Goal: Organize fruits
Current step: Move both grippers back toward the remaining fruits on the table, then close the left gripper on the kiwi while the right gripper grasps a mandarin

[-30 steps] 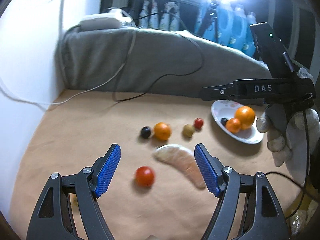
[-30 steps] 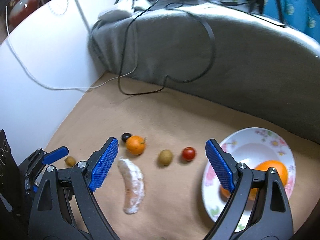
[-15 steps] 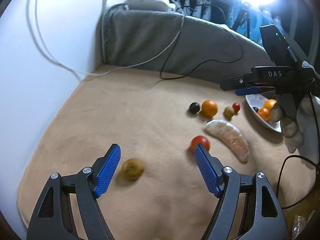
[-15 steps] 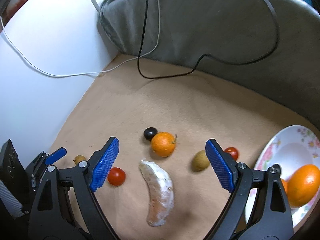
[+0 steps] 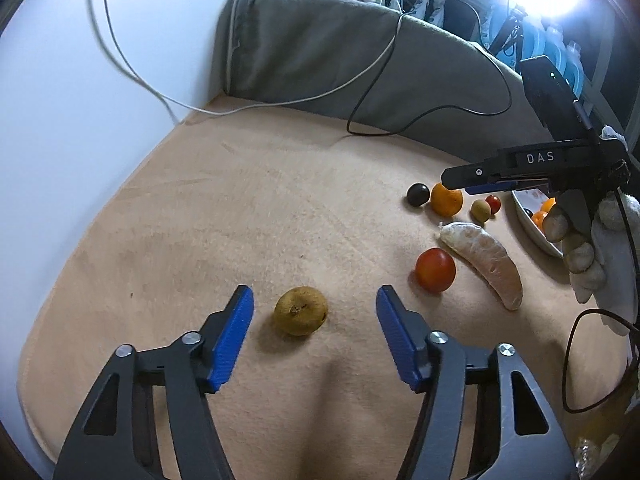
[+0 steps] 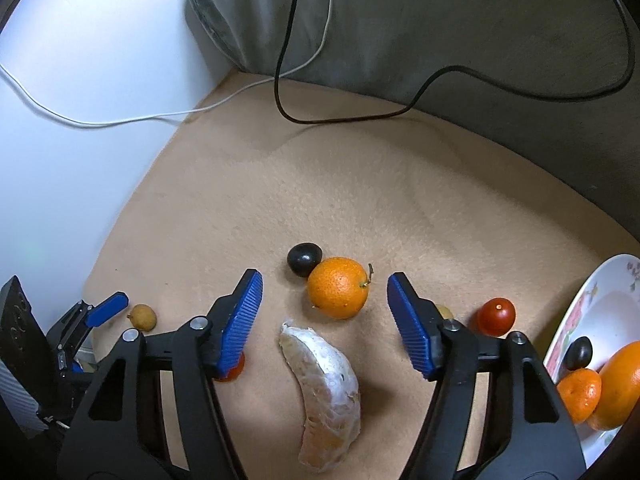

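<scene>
My left gripper [image 5: 314, 295] points down at a brown round fruit [image 5: 301, 311] on the tan mat. Its jaws are closing with the fruit between them, and the blue pads stand clear of it. My right gripper [image 6: 325, 279] hovers over an orange [image 6: 338, 288], its jaws closing too, with gaps on both sides. A peeled citrus segment [image 6: 324, 384] lies under it. Beside the orange sit a dark grape [image 6: 304, 258] and a small red tomato [image 6: 494, 316]. A larger tomato [image 5: 435, 270] lies beside the segment. The flowered plate [image 6: 600, 308] holds oranges and a grape.
A grey cushion [image 5: 340, 52] backs the mat, with a black cable [image 6: 280, 80] and a white cable [image 5: 280, 100] trailing onto it. The white wall [image 5: 80, 100] bounds the left side. A gloved hand [image 5: 600, 248] holds the right gripper near the plate.
My left gripper has swung left and down from the tomato and segment to the brown fruit. My right gripper has sunk toward the orange. Both pairs of jaws have narrowed.
</scene>
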Available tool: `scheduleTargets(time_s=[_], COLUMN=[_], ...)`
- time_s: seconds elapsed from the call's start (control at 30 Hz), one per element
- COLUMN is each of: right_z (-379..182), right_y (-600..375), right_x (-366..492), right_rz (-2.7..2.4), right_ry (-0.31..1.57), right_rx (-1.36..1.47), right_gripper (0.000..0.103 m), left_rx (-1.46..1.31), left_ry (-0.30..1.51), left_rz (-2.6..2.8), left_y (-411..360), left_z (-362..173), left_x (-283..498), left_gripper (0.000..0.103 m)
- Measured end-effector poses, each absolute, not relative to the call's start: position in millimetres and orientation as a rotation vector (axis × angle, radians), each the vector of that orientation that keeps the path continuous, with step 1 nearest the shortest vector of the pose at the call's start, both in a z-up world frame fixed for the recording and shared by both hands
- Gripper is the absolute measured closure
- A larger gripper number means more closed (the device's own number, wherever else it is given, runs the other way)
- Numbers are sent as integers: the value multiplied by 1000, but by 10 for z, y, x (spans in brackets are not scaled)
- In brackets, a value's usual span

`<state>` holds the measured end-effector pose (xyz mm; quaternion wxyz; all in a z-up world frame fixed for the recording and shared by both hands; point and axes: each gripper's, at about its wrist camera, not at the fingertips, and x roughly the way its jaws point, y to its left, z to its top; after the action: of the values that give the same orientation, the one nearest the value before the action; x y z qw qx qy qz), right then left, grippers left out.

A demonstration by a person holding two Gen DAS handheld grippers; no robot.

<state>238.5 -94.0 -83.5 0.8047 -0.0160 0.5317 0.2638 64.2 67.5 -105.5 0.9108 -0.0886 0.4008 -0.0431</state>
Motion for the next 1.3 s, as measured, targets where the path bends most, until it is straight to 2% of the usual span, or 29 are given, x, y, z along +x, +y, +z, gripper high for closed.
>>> scheduleTargets(time_s=[0.07,0.2,0.27,0.5,0.67,0.73,1.3], right_z=[-861,-940,-970,-1013,-1004,-990,-645], right_y=[-930,-875,-860,-809,-810,-828,-1163], right_x=[2400,2448,2457,2448,2416,2393,2123], right_rz=[556,536,534,525,517,515,534], right_ry=[1147,1162,1166,1174,1165,1162,1100], right_rx=[-39,-59,-67,-82,-85,-81,-30], right_gripper=[44,48,52,65,65,66,66], left_rx=[-186,-194,-200,-211,-210,-209,-192], left_ry=[835,846,854,860,862,861,830], left_rz=[-91,-100,-99,-97,-87,-86,-102], left_y=[679,691,696,722,738,742,660], left_z=[-1083,-1126,-1154,-1190,-1200,-1201,-1086], left_x=[653,668,683,704,707,705,693], left_gripper=[46,50,56,63,74,76,76])
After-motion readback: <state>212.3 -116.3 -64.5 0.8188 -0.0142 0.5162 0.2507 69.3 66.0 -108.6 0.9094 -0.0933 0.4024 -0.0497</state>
